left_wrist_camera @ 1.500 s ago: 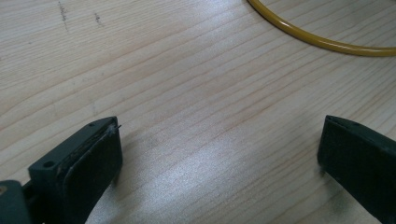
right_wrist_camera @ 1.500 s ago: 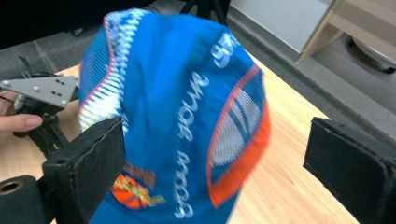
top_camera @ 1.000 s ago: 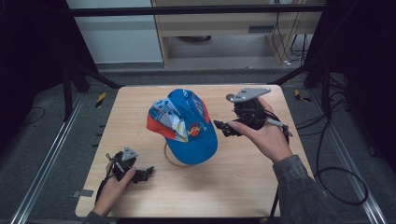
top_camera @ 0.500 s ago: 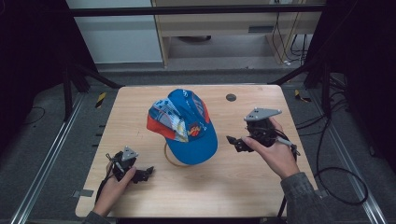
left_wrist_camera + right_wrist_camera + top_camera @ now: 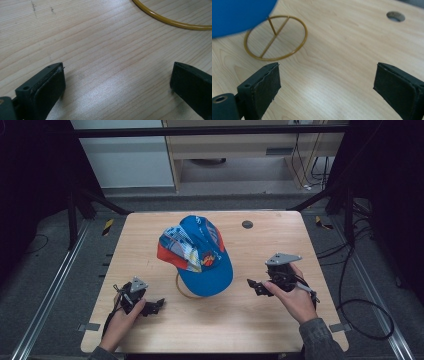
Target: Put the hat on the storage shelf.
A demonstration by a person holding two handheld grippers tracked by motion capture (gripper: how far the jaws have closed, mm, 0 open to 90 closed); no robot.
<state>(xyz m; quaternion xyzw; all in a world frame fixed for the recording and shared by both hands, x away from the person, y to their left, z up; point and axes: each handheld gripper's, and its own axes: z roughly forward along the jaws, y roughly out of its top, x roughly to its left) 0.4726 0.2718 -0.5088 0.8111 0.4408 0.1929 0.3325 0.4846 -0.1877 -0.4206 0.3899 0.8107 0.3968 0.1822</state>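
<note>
A blue cap (image 5: 199, 254) with red and patterned side panels sits on a thin gold wire stand (image 5: 181, 287) at the table's middle. The stand's ring base (image 5: 276, 37) lies ahead of my right gripper (image 5: 332, 87), whose jaws are wide apart with nothing between them; the cap's blue brim (image 5: 237, 15) hangs over the ring. In the high view my right gripper (image 5: 256, 286) rests low on the table to the right of the cap. My left gripper (image 5: 156, 306) lies at the front left, open and empty (image 5: 117, 82), with an arc of the gold ring (image 5: 172, 22) beyond it.
The wooden table (image 5: 240, 330) has a round hole (image 5: 247, 224) near its far right edge, also seen as a hole (image 5: 395, 16) from the right gripper. Black cables trail on the floor at the right. Metal frame rails run along both sides.
My right gripper has drawn back from beside the cap's far right side toward the table's front right and lowered. The left gripper and the cap have not moved.
</note>
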